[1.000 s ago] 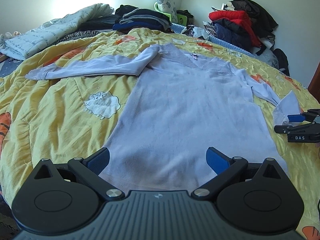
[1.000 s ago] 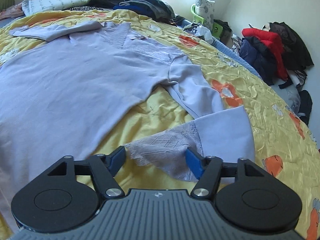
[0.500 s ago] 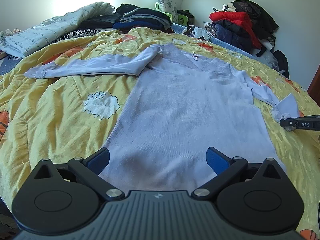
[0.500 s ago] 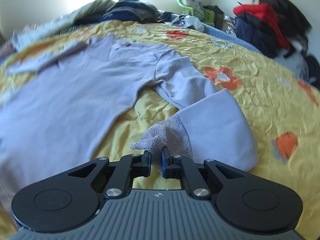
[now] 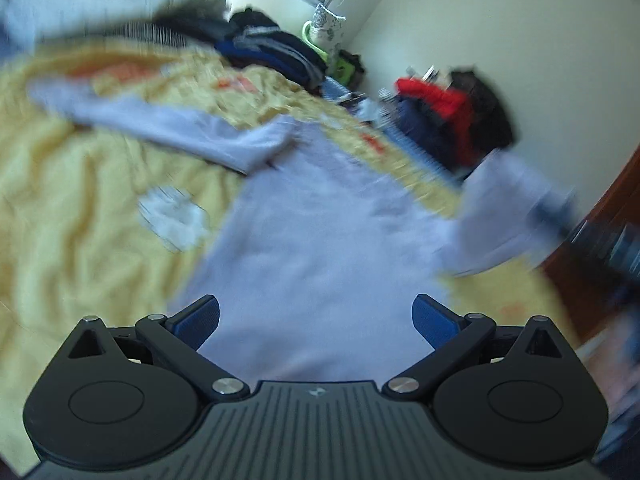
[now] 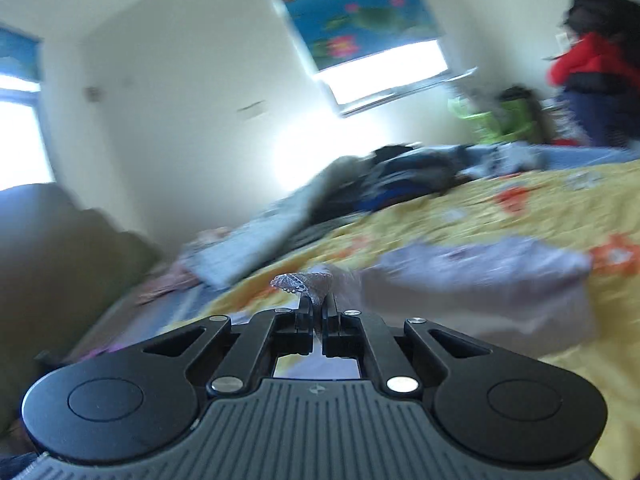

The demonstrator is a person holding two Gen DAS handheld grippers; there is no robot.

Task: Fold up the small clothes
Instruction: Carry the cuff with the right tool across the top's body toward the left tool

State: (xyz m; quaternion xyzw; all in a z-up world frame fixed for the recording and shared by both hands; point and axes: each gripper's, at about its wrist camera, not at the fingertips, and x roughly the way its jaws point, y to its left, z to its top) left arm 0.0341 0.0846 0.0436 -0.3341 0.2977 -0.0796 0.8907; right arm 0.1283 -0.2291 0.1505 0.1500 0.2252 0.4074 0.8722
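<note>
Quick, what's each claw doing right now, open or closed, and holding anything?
Left claw: open, holding nothing, over the lavender sweater.
Right claw: closed on the sweater's lace cuff, lifted off the bed.

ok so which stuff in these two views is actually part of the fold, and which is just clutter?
In the job:
- lavender sweater, spread on the bed
- its lace sleeve cuff, pinched in the right gripper
- left gripper, fingers apart over the hem

Lying about:
- yellow bedspread
- dark folded clothes pile
- red jacket heap
- green basket
</note>
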